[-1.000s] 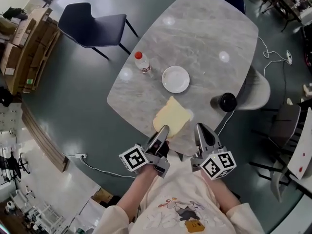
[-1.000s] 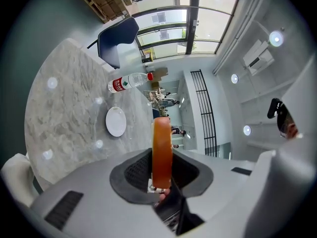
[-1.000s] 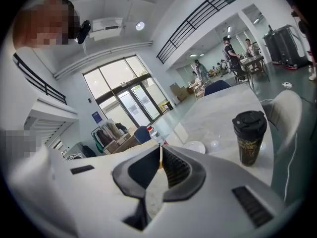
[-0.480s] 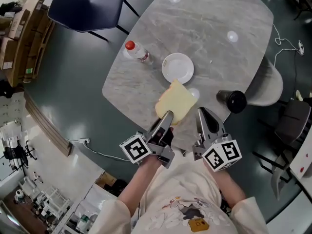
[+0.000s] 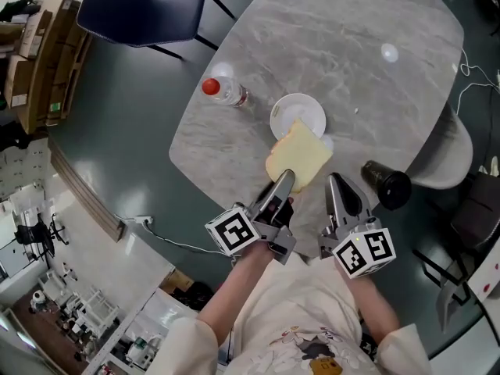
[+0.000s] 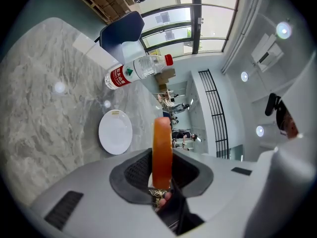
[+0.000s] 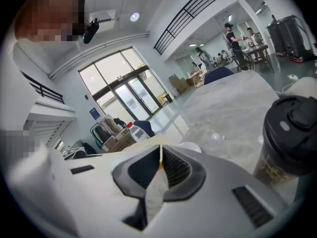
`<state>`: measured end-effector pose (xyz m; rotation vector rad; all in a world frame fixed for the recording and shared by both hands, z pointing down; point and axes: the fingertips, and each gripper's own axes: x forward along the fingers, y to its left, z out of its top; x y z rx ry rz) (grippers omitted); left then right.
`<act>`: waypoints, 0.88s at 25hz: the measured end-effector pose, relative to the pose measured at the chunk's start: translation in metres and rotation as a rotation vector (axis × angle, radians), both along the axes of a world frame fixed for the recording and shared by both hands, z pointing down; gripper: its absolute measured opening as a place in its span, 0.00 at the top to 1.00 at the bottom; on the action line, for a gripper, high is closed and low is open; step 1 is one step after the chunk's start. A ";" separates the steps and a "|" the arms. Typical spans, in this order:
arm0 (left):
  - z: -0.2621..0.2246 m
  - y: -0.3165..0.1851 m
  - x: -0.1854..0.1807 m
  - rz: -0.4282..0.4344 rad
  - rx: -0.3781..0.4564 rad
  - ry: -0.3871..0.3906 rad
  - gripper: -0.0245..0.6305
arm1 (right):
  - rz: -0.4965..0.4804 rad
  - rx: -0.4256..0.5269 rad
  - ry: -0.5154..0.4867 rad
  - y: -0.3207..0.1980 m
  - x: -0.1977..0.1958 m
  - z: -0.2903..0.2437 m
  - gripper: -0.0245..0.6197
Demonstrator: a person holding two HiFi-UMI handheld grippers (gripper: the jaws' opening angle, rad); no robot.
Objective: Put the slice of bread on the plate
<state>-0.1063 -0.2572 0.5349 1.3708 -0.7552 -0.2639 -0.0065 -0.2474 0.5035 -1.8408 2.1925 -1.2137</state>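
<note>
Carries the slice of bread (image 5: 301, 155), clamped in left gripper (image 5: 285, 180), up from lower centre over the plate (image 5: 293, 109); right gripper (image 5: 337, 183) closed, empty; release nearly due.

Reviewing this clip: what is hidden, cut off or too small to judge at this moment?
- Head view: the bread covers part of the plate; whether they touch is unclear.
- Left gripper view: the left claw holds the bread edge-on, so its faces are hidden.
- Right gripper view: the right claw hides most of the plate; the picture's edge cuts off the cup.
- Bottle: label print too small to read.
</note>
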 end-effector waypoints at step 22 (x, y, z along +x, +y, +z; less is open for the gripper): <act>0.076 -0.070 0.041 0.163 0.011 -0.168 0.81 | 0.020 -0.073 -0.078 -0.028 0.016 0.057 0.93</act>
